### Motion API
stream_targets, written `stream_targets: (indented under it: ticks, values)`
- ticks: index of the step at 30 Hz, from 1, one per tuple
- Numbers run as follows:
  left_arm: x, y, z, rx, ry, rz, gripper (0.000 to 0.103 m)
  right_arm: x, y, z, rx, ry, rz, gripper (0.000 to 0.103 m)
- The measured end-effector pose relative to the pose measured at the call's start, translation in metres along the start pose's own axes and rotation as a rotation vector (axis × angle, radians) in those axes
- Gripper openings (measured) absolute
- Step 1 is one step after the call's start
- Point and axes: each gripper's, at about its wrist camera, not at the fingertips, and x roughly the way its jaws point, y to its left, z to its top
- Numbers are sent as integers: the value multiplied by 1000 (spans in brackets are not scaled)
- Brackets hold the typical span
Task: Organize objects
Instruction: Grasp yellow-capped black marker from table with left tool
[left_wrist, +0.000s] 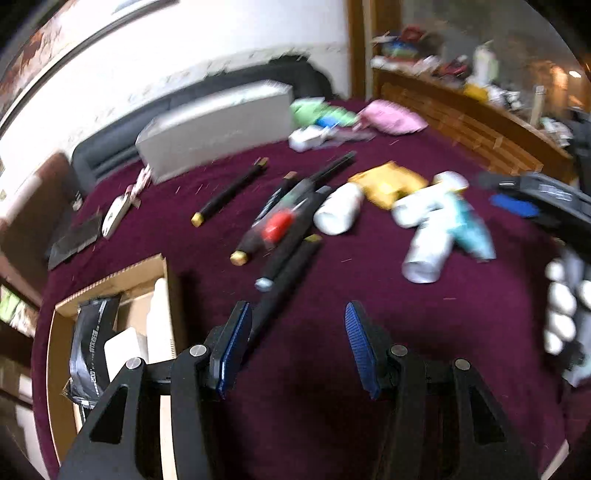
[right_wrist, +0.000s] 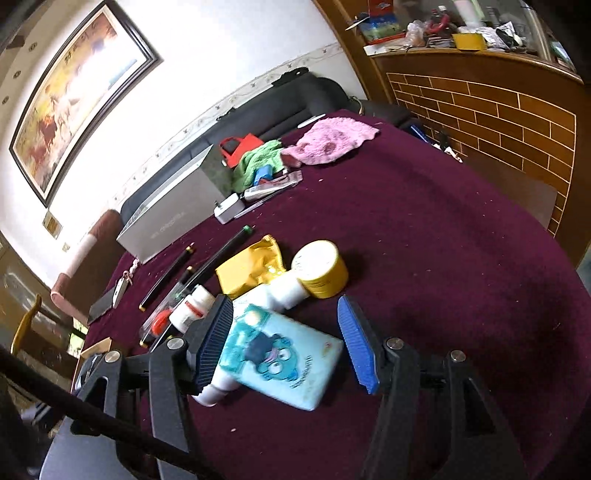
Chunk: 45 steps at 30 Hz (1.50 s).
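Loose items lie on a maroon tablecloth (right_wrist: 443, 258). My right gripper (right_wrist: 285, 301) is open and straddles a light blue cartoon pack (right_wrist: 284, 365) lying over a white bottle (right_wrist: 286, 290); its right pad stands clear of the pack. A yellow jar (right_wrist: 321, 269) and a yellow packet (right_wrist: 251, 269) lie just beyond. My left gripper (left_wrist: 297, 310) is open above bare cloth with nothing between its pads. A black pen (left_wrist: 288, 273) runs past its left finger. Ahead lie more gold-capped pens (left_wrist: 229, 192), a red-capped item (left_wrist: 277, 225) and a white bottle (left_wrist: 338, 214).
An open cardboard box (left_wrist: 110, 280) holding a black packet (left_wrist: 90, 347) sits at the table's near left. At the back lie a grey box (right_wrist: 170, 218), a green cloth (right_wrist: 258, 158) and a pink cloth (right_wrist: 332, 140). A brick-patterned counter (right_wrist: 498, 110) stands on the right.
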Motion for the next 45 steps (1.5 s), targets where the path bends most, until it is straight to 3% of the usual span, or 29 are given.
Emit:
stream_targets:
  ticks: [4, 6, 7, 8, 11, 18, 25, 27, 28, 30, 39, 40, 43, 45]
  values:
    - [38, 16, 0, -57, 95, 61, 47, 3, 1, 0, -7, 21, 41, 58]
    - [53, 14, -4, -73, 149, 24, 47, -2, 5, 0, -39, 1, 39, 58]
    - [51, 11, -5, -85, 140, 12, 46, -6, 7, 0, -51, -10, 38, 58]
    - [51, 7, -7, -91, 176, -58, 46, -6, 7, -1, -57, -15, 38, 58]
    - [42, -4, -12, -80, 204, -145, 46, -6, 7, -1, -59, -15, 39, 58]
    - [53, -11, -8, -65, 187, -55, 46, -7, 0, -2, -23, -16, 43, 58]
    - [58, -20, 3, -21, 112, -25, 46, -3, -4, -2, -11, -5, 30, 58]
    - [55, -16, -1, -56, 97, -70, 33, -2, -4, -2, -14, -1, 25, 58]
    - [53, -16, -2, -59, 92, -66, 12, -2, -4, -3, -16, -1, 23, 58]
    - [45, -11, -7, -95, 88, -125, 11, -1, -4, -3, -20, -1, 17, 58]
    - [-44, 16, -43, -208, -91, -226, 11, -3, 4, -11, -78, -11, -20, 58]
    - [-54, 20, -48, -220, -108, -238, 11, -3, 6, -12, -73, 5, -4, 58]
    - [-81, 35, -61, -254, -163, -274, 11, -11, 7, -26, 63, 127, 229, 58]
    - [-95, 44, -71, -263, -197, -261, 11, -12, 15, -34, 84, 178, 268, 58]
